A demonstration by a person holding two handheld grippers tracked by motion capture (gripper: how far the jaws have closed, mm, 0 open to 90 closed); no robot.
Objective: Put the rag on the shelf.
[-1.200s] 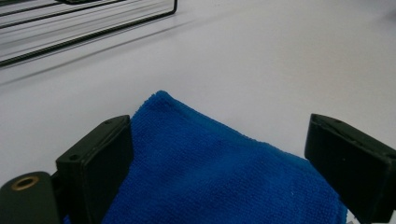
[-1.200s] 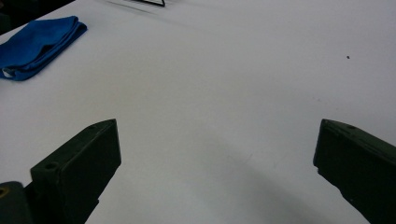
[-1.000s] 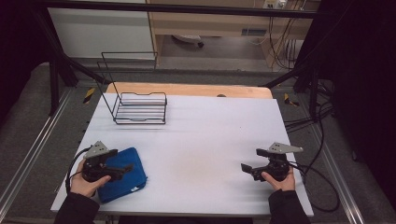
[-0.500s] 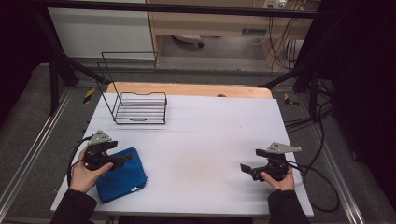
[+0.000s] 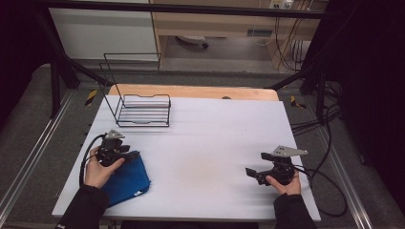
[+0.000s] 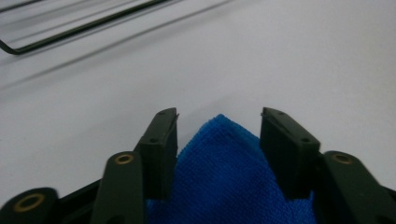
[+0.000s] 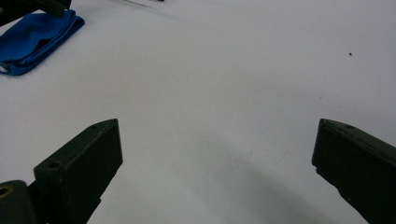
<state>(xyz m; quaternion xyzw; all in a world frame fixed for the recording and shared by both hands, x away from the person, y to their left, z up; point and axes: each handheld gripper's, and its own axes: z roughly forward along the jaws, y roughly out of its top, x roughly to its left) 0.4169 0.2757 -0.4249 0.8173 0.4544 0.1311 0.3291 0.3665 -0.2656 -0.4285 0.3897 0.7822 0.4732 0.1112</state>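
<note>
Terry-like blue cloth (image 5: 125, 180), soft and nubbly in weave, lies folded near the left front corner of the white surface (image 5: 210, 143); one pointed corner of it reaches up between the two black jaws of the left tool (image 5: 128, 153). In the left gripper view the cloth (image 6: 224, 177) rises as a wedge between the flat, ribbed fingers (image 6: 161, 149), which have just been closing around it and now stand about half apart; whether the pads already press the fabric is hard to tell, since a thin gap seems to remain at the tips. The right tool (image 5: 253, 172) rests low over the surface near its right front edge, jaws spread wide with nothing between them; its view looks across bare matte white toward the cloth (image 7: 37, 35) far off. A black wire rack (image 5: 143, 109), thin-rodded and rectangular with a tall back frame, stands at the far left, well apart from the cloth; a strip of pale wood (image 5: 191, 90) borders the far edge. Nothing stands between either tool and the cloth. Compared with one second ago, the left hand (image 5: 98, 169) has shifted from over the cloth's middle toward its far corner, and the cloth appears drawn into a longer, slanted shape; the right hand (image 5: 284, 183) is unchanged.
</note>
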